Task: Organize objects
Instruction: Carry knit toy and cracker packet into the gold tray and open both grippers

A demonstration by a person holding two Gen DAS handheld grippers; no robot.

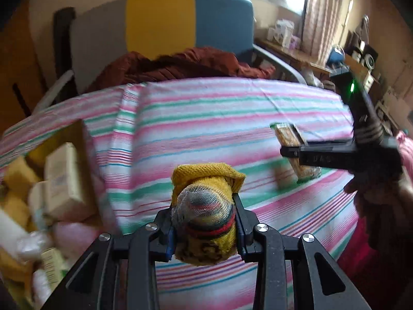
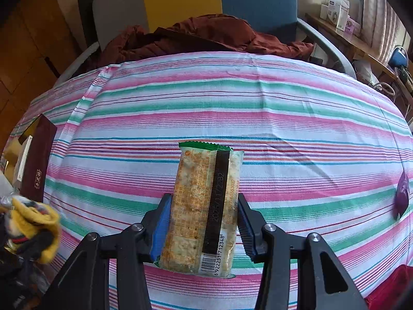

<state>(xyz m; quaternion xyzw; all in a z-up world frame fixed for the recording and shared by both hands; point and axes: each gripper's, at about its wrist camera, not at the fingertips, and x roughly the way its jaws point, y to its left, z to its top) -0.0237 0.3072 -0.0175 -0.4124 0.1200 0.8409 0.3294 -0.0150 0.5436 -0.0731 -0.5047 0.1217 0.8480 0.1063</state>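
My left gripper [image 1: 205, 222] is shut on a rolled yellow sock bundle [image 1: 206, 201] with red and green bands, held above the striped table. It also shows blurred at the left edge of the right wrist view [image 2: 33, 222]. My right gripper [image 2: 204, 222] is shut on a cracker packet [image 2: 204, 206] with a green top edge and a barcode, held above the cloth. In the left wrist view the right gripper [image 1: 296, 152] and the cracker packet [image 1: 286, 134] are at the right, above the table.
A box [image 1: 80, 139] at the left holds cartons, yellow items and wrapped things; its dark red wall shows in the right wrist view [image 2: 38, 165]. A striped cloth [image 2: 232, 98] covers the table. A chair with a rust-coloured jacket [image 2: 206, 36] stands behind. A purple item [image 2: 402, 196] lies at the right edge.
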